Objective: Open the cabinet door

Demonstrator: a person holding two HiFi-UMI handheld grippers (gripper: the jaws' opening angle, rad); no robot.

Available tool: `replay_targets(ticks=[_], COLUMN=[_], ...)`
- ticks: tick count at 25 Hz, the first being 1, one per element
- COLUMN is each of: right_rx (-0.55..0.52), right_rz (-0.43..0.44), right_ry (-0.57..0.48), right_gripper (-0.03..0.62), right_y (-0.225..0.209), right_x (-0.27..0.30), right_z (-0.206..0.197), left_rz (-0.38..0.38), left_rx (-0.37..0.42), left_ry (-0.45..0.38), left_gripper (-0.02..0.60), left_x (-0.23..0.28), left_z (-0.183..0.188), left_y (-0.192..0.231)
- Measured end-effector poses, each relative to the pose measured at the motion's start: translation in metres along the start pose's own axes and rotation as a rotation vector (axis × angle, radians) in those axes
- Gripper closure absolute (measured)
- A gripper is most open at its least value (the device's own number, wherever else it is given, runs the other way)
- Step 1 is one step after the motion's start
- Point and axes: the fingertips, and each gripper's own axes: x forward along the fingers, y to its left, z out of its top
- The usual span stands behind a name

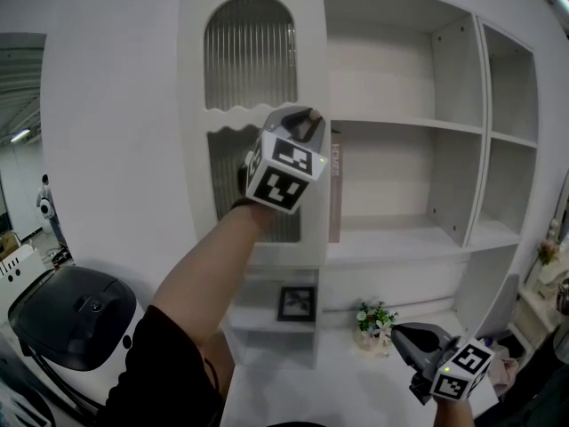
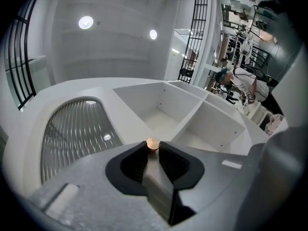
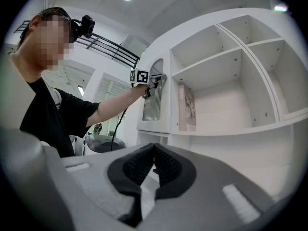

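Left gripper [image 2: 152, 150] on one knob [image 2: 152, 143] of one cabinet door [image 2: 77, 129]; right gripper [image 3: 154, 147] empty.

The head view looks forward and down over the person's raised arm at the white cabinet door [image 1: 252, 105] and the open shelves [image 1: 391, 123], from nearby. The left claw [image 2: 153, 149] view sits hard against the door at its knob [image 2: 152, 144], tilted up toward the ceiling lights [image 2: 86, 22]. The right claw [image 3: 153, 150] view looks level from lower and farther off; all three share the door and shelves
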Motion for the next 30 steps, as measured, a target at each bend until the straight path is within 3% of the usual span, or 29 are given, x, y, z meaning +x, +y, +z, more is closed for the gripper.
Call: replay_targets(ticks=[9, 13, 17, 30], right_rx=[0.111, 0.054, -0.028, -0.028], right_rz=[0.031, 0.065, 0.081, 0.075], right_ry=[0.021, 0.053, 0.089, 0.099], right_gripper=[0.594, 0.593, 0.594, 0.593], right_y=[0.012, 0.030, 0.048, 0.114], right_x=[0.019, 0.016, -0.007, -0.099], right_z=[-0.042, -0.036, -0.025, -0.024], left_rz=[-0.033, -0.067, -0.077, -0.079], left_rx=[-0.047, -0.107, -0.129, -0.280], left_ry=[-0.064, -0.087, -0.066, 0.014], left_gripper=[0.509, 0.509, 0.509, 0.509], left_x=[-0.028, -0.045, -0.063, -0.122], left_z=[0.017, 0.031, 0.041, 0.069], left_y=[-0.002, 0.002, 0.004, 0.014])
